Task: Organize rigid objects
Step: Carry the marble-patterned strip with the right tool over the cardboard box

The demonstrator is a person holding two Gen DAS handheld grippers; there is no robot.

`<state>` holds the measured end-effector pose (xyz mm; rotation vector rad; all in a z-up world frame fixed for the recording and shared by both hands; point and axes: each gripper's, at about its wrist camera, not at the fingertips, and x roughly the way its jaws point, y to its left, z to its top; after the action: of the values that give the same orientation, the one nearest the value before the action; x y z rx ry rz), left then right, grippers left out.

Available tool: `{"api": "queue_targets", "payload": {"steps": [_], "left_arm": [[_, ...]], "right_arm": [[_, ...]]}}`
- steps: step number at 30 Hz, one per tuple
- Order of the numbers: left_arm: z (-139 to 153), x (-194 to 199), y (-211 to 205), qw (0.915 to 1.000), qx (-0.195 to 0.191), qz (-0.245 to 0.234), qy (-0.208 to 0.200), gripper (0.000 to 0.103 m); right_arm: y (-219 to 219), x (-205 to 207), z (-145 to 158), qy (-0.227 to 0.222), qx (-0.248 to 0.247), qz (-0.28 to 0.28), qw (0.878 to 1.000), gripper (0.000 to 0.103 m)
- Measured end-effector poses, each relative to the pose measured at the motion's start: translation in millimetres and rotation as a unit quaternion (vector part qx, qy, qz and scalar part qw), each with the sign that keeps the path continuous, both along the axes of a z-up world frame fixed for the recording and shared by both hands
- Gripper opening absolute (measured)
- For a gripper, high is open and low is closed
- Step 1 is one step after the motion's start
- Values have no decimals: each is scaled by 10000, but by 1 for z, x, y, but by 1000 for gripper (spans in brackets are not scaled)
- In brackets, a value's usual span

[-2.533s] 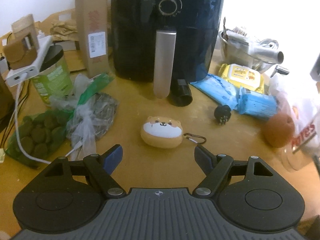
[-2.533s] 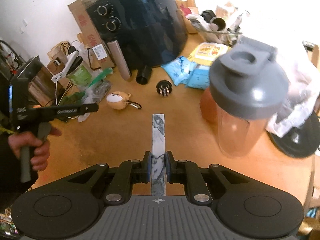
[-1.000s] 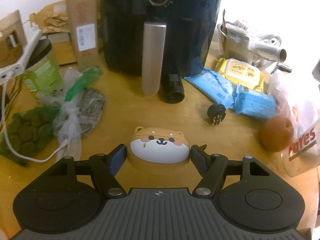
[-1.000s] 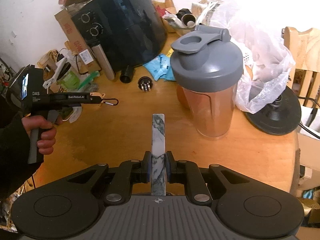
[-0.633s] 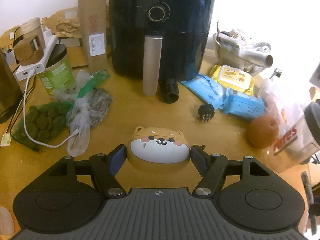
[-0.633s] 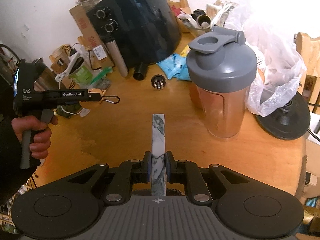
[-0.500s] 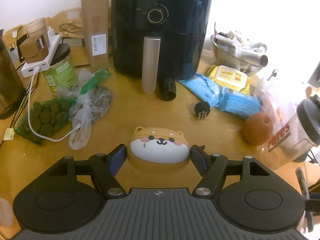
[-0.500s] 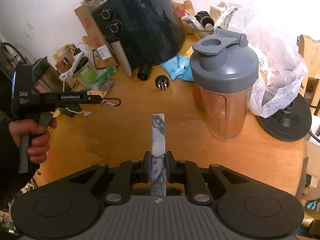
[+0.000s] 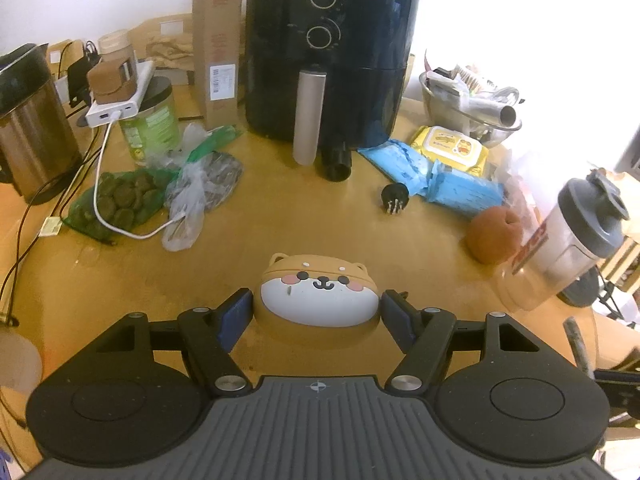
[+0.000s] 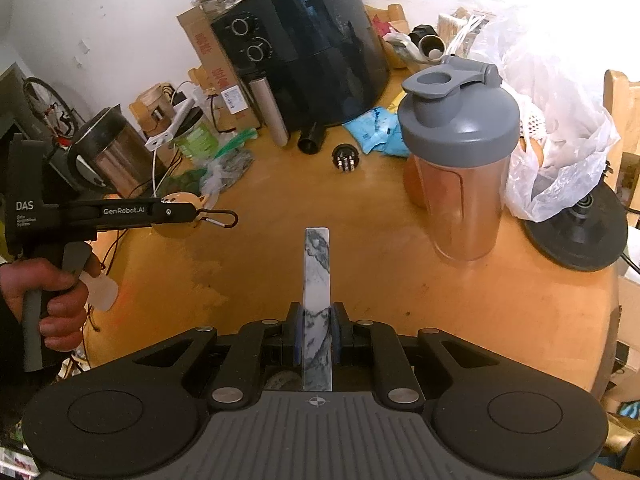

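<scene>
Left gripper (image 9: 317, 312) pinches the shiba-dog case (image 9: 318, 294); right gripper (image 10: 317, 330) clamps a marbled bar (image 10: 317, 280) above the table (image 10: 380, 280)

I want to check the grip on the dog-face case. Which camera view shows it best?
The left wrist view: the dog-face case fills the middle, held between the left claw pads. In the right wrist view, the claw's body hides most of it; only an orange edge and its carabiner show.
</scene>
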<state>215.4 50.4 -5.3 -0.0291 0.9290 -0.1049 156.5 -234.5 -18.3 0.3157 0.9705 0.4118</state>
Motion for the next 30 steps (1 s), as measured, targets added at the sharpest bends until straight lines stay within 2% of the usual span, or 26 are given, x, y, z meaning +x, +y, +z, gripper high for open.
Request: {"api": "queue_targets", "payload": {"steps": [17,30], "left_arm": [[17,-63,-9,9998,-175,32,-15,70],[14,-101,-33,9995,-252,1,173,70]], "right_arm": [[2,-24,3,-17,78,269,9996,17],[-5,-35,1,41,198,518,9985,17]]}}
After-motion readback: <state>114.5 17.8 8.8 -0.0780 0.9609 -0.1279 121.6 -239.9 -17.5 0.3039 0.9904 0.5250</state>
